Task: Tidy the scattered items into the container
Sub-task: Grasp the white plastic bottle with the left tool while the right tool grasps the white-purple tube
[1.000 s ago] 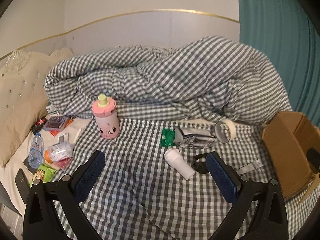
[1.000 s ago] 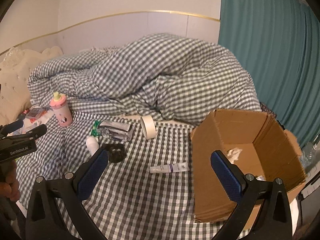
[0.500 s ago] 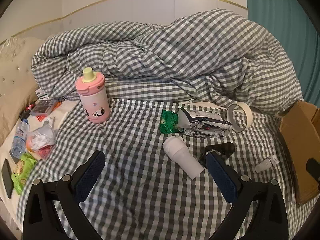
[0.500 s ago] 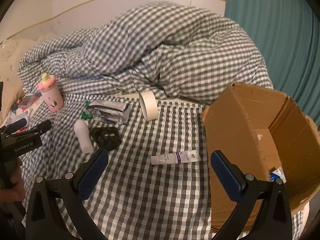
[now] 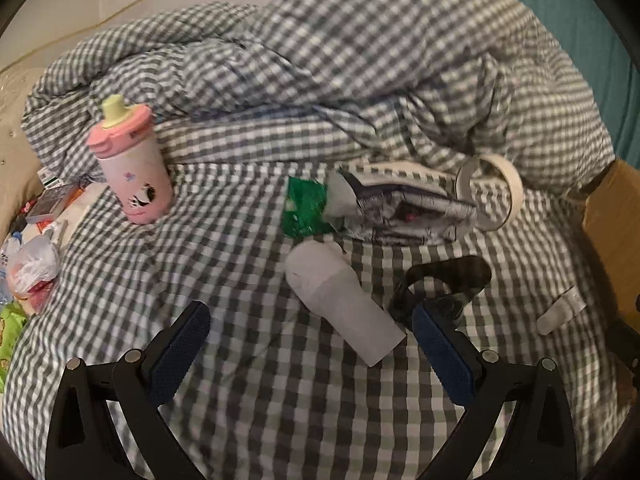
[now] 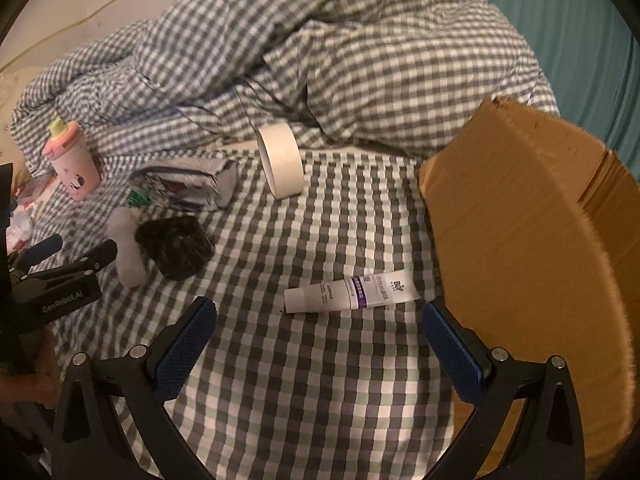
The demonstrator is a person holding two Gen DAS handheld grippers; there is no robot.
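Both grippers have descended toward the checked bedspread (image 6: pixel 320 380) over the last second; objects now sit closer to each set of fingers. This indicates approach for pickup, and no item is yet grasped.

Left side: the pink sippy cup (image 5: pixel 130 164) stands upright near the duvet, well apart from the left gripper (image 5: pixel 310 354). That gripper is spread wide and holds nothing. The white bottle (image 5: pixel 344 308) lies on its side between the jaws, just ahead of the fingertips, apparently untouched. Beyond it lie the foil packet (image 5: pixel 400 208) and the tape roll (image 5: pixel 490 192).

Centre: a black clip (image 6: pixel 176 246) lies just beside the bottle.

Right side: the right gripper (image 6: pixel 320 344) is equally wide and empty. The cream tube (image 6: pixel 352 292) lies just ahead, between the jaws. The cardboard box (image 6: pixel 520 216) stands just beside the tube, its opening tilted away.
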